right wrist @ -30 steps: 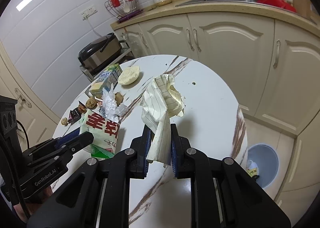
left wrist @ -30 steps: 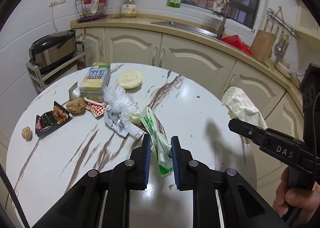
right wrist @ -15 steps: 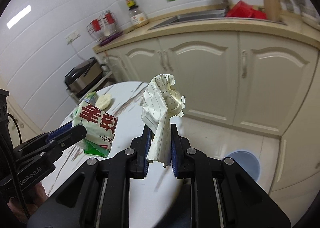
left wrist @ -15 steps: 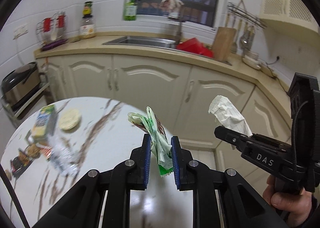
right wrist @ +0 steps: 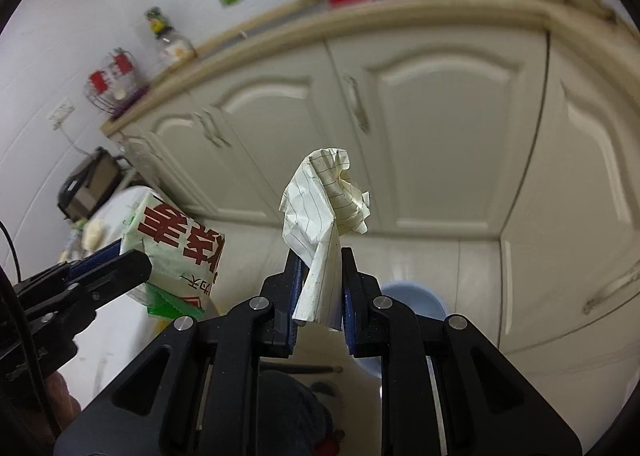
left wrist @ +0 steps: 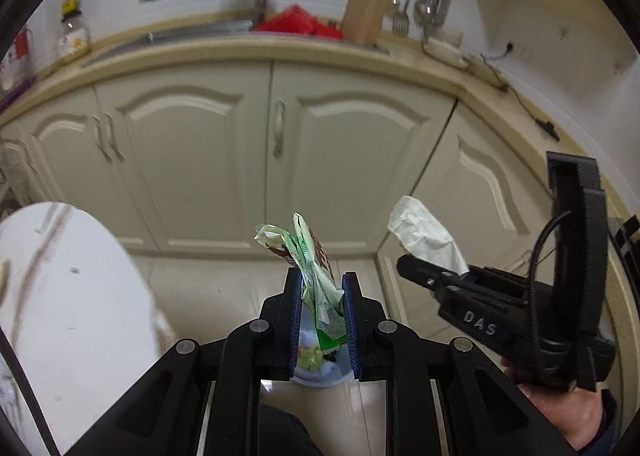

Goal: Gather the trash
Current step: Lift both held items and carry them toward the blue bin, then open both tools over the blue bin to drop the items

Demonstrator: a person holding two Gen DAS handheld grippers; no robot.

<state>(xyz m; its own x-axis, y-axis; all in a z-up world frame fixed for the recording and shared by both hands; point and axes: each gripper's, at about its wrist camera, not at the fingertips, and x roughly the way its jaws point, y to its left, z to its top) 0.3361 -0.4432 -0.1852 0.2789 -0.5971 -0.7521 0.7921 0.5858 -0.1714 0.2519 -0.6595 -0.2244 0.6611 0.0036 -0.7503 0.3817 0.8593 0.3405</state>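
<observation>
My left gripper [left wrist: 320,288] is shut on a crumpled green and white wrapper [left wrist: 314,272], which also shows in the right wrist view [right wrist: 176,252] with red print. It hangs above a pale blue trash bin [left wrist: 320,370] on the floor with scraps inside. My right gripper [right wrist: 320,276] is shut on a crumpled sheet of lined paper [right wrist: 324,208], seen in the left wrist view [left wrist: 424,230] to the right of the wrapper. The bin [right wrist: 416,298] lies just beyond and below the right gripper.
The round marble table [left wrist: 60,296] is at the left, with more litter at its far side [right wrist: 92,232]. Cream cabinet doors [left wrist: 340,160] stand close ahead under a counter with a sink and red items [left wrist: 296,22].
Both grippers have swung right, away from the table, and dropped toward the floor, still holding their trash. The bin has come into view under them.
</observation>
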